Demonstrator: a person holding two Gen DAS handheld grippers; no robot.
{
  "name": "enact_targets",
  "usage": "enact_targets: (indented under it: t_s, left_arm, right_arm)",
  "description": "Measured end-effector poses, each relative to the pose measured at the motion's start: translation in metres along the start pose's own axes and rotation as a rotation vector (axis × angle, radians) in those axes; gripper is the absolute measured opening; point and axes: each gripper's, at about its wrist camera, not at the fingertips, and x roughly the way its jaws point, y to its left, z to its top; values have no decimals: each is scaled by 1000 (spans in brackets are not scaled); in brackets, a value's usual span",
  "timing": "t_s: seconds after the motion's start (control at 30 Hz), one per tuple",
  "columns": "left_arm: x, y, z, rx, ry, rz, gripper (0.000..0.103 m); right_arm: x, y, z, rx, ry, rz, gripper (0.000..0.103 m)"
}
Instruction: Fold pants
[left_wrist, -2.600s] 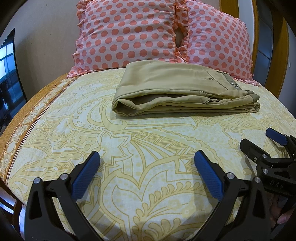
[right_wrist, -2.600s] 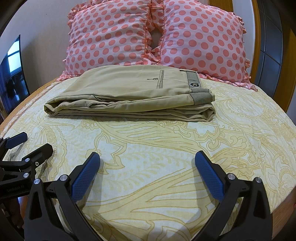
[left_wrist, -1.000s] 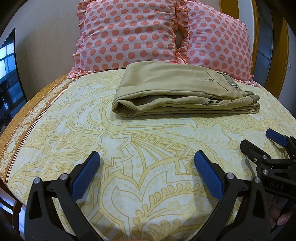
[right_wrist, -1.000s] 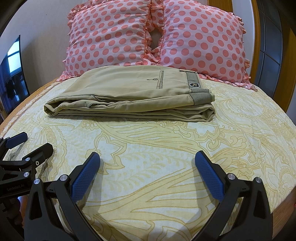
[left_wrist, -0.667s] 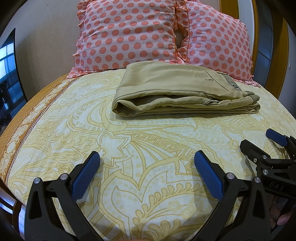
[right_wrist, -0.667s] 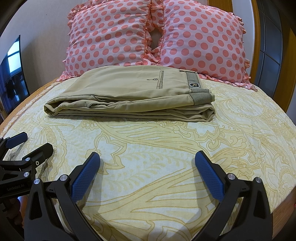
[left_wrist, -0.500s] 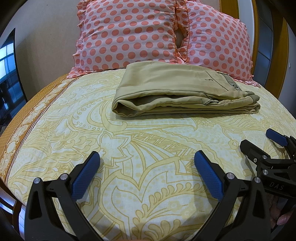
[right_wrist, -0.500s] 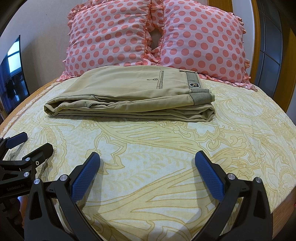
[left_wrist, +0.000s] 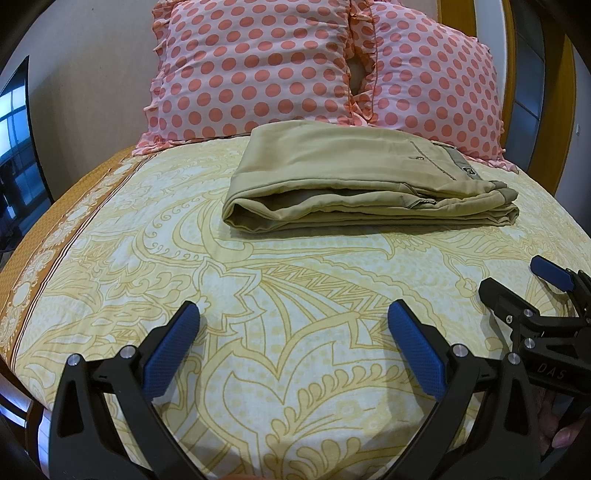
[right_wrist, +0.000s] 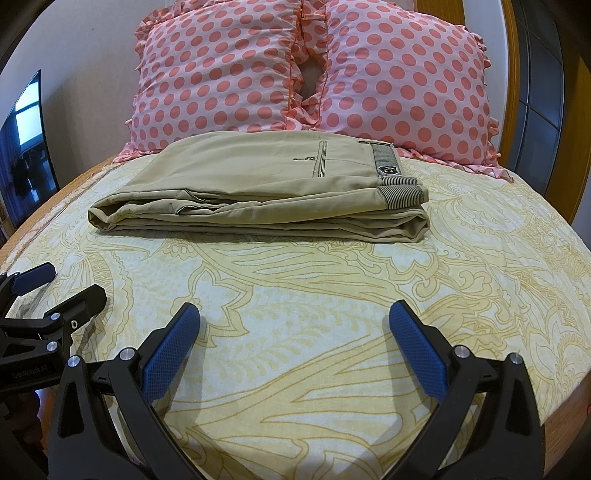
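Observation:
Khaki pants (left_wrist: 354, 184) lie folded into a flat rectangle on the yellow patterned bed, near the pillows; they also show in the right wrist view (right_wrist: 266, 184), waistband to the right. My left gripper (left_wrist: 293, 314) is open and empty, low over the sheet, well short of the pants. My right gripper (right_wrist: 293, 314) is open and empty too, beside it. Each gripper shows at the edge of the other's view: the right gripper (left_wrist: 517, 280) and the left gripper (right_wrist: 59, 284).
Two pink polka-dot pillows (left_wrist: 258, 62) (right_wrist: 399, 81) stand against the wooden headboard (right_wrist: 509, 55) behind the pants. A dark screen (left_wrist: 18, 147) stands left of the bed. The yellow sheet (right_wrist: 332, 288) spreads between the grippers and the pants.

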Motion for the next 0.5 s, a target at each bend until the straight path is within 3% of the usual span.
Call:
enact_targets:
  t_s: [0.5]
  left_arm:
    - [0,1,1,-4,4,7,101]
  right_arm:
    - [0,0,0,0,0,0,102]
